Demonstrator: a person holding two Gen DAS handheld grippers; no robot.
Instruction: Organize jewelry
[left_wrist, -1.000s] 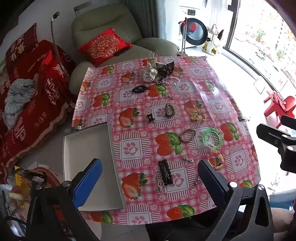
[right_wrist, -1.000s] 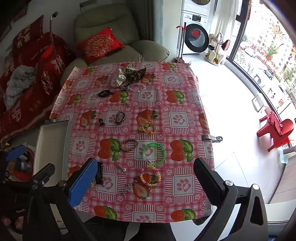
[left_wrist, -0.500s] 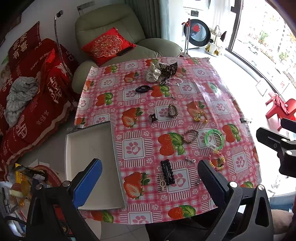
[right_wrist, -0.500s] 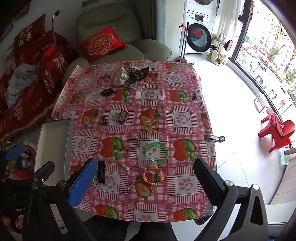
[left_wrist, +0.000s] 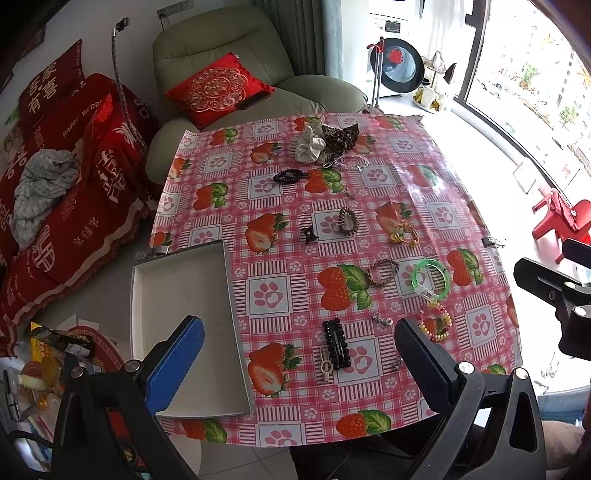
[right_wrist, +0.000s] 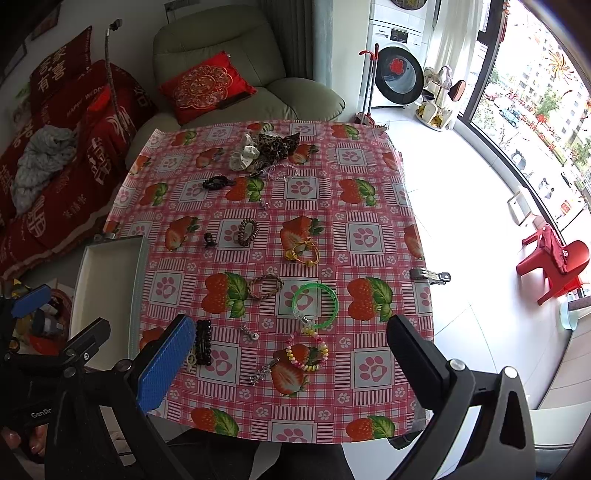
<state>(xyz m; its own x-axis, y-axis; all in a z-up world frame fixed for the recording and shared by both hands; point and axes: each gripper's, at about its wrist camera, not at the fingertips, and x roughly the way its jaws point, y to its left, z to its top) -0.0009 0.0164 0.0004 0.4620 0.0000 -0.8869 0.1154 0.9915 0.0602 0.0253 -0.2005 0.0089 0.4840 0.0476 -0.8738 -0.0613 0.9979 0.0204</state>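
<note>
The left gripper (left_wrist: 299, 365) hangs above the near edge of the desk (left_wrist: 424, 192) with its two fingers spread wide and nothing between them. The right gripper (right_wrist: 291, 363) hovers beside it, also spread wide and empty.

Under the left gripper's blue finger (left_wrist: 173, 363) lies a shallow white tray (left_wrist: 177, 280), bare inside, set at the desk's near left corner and overhanging the cloth edge. Just beyond the grippers, on the strawberry-patterned tablecloth, lie a black beaded hair clip (left_wrist: 336, 343) with a small cream clip (left_wrist: 325, 365) touching its near end, a small silver charm (right_wrist: 249, 332), a multicoloured bead bracelet (right_wrist: 306, 350) and a silver chain piece (right_wrist: 263, 371). A green bangle (right_wrist: 314, 304) lies just past the bead bracelet, with a brown braided bracelet (right_wrist: 265, 286) to its left. Farther out are yellow hair ties (right_wrist: 303, 253), a brown spiral hair tie (right_wrist: 246, 232) and a small black claw clip (right_wrist: 209, 240). Near the far edge rest a black hair tie (right_wrist: 216, 182), a white scrunchie (right_wrist: 243, 155) and a leopard-print scrunchie (right_wrist: 275, 144), the two scrunchies touching. A green armchair (right_wrist: 221, 40) with a red cushion (right_wrist: 205, 86) stands behind the desk.
</note>
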